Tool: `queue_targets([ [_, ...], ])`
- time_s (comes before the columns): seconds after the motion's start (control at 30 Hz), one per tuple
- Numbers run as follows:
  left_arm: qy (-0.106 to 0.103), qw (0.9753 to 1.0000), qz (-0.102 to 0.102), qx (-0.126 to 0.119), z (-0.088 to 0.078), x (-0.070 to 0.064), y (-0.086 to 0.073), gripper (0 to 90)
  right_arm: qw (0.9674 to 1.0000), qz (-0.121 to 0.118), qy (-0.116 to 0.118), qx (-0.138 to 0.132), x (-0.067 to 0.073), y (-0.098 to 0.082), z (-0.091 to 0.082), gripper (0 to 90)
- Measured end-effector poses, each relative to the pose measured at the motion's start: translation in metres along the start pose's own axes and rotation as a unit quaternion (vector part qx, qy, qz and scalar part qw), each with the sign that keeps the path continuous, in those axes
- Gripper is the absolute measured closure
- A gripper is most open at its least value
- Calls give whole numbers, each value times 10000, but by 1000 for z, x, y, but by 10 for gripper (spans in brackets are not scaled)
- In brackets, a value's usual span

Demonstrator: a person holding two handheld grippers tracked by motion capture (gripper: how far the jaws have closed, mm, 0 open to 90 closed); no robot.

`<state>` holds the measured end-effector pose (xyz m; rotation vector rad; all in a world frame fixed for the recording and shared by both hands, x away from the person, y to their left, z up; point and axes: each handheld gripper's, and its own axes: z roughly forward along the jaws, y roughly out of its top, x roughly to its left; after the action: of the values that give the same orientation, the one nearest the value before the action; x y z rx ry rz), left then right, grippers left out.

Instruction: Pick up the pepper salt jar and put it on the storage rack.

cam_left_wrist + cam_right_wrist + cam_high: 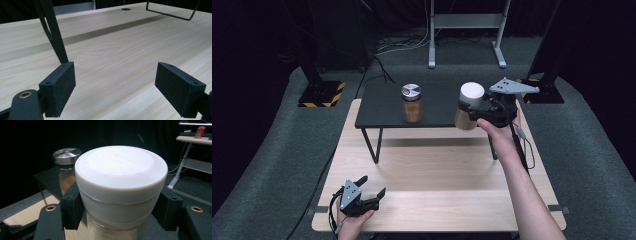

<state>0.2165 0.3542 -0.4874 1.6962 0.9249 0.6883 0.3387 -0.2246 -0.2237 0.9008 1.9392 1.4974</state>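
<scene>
My right gripper (pixel 468 107) is shut on a white-lidded jar (pixel 470 105) and holds it in the air by the right end of the small black shelf (pixel 382 107). In the right gripper view the jar's white lid (pixel 121 178) sits squeezed between the two black pads (pixel 71 205). A second jar (pixel 412 103) with a metal lid and brown contents stands upright on the shelf, left of the held one; it appears behind the held jar as the metal-lidded jar (pixel 65 167). My left gripper (pixel 373 186) rests open at the table's near left corner, with nothing between its pads (pixel 60 88).
The light wooden table (pixel 437 170) carries the black shelf on thin wire legs (pixel 373 145). One leg (pixel 53 32) stands just ahead of the left gripper. Beyond the table lie grey carpet, black stands with striped bases (pixel 319 94) and a metal frame (pixel 464 30).
</scene>
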Motion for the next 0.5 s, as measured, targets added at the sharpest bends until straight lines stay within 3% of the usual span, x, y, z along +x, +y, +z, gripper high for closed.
queue_targets([
  [0.2, -5, 10000, -1, 3, 0, 0, 0, 164, 9992, 74, -401, -29, 3, 4, 16, 330],
  [0.5, -15, 10000, -12, 15, 0, 1, 1, 164, 9969, 240, -737, 114, 1, 14, 33, 329],
])
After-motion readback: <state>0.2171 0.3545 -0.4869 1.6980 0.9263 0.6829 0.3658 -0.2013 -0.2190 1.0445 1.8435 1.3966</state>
